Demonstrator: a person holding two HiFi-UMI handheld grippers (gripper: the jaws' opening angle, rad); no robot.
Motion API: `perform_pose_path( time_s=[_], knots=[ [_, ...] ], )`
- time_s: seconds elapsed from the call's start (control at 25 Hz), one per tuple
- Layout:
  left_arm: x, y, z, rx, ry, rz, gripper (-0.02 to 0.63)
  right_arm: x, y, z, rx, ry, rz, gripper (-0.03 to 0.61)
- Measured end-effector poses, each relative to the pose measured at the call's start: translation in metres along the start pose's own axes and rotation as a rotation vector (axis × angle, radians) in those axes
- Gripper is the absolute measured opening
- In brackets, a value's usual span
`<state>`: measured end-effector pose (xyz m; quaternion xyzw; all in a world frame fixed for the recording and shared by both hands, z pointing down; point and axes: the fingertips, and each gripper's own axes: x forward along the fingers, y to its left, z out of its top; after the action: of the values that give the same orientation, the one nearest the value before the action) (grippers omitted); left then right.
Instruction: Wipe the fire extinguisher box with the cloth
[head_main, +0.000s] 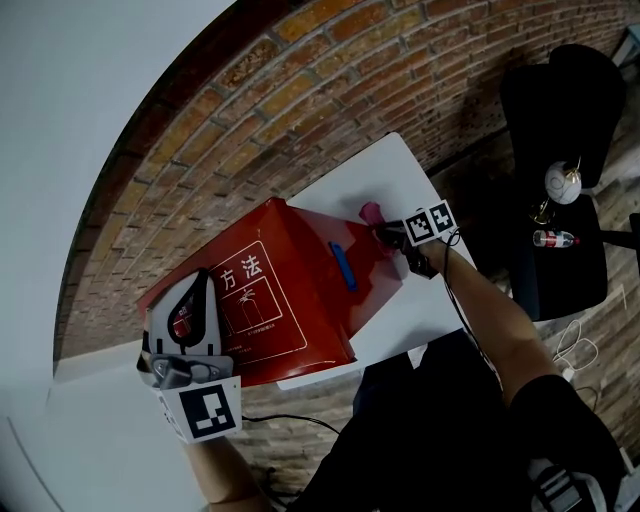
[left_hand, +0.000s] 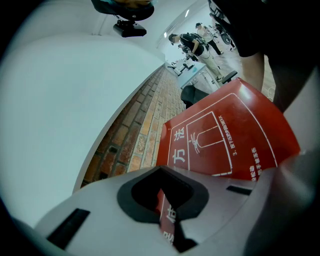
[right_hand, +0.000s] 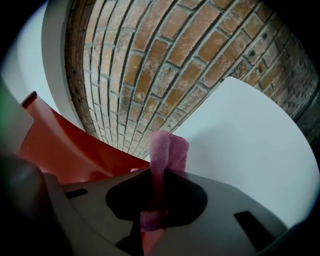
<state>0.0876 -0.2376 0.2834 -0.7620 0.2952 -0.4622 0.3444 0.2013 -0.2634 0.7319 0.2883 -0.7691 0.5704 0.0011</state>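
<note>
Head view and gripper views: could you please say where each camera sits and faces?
Head view: on the person's head, looking steeply down at the fire extinguisher box on a white table; arms, left gripper, right gripper show.
Left gripper view: on the left gripper, looking past its shut jaws across the box's printed face.
Right gripper view: on the right gripper, past jaws clamping the pink cloth, toward table and brick floor.
Shared: all show box and brick floor.
</note>
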Motion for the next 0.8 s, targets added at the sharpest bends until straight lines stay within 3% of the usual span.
perform_pose_path(
  time_s=[0.52, 0.8],
  knots=[
    [0.0, 0.0, -0.001, -0.003, 0.003, 0.002, 0.017, 0.019, -0.052, -0.031, 0.046, 0.101, -0.085, 0.072],
    [0.0, 0.0, -0.001, -0.003, 0.003, 0.002, 0.017, 0.019, -0.057, -0.036, 0.073, 0.076, -0.064, 0.072]
  ],
)
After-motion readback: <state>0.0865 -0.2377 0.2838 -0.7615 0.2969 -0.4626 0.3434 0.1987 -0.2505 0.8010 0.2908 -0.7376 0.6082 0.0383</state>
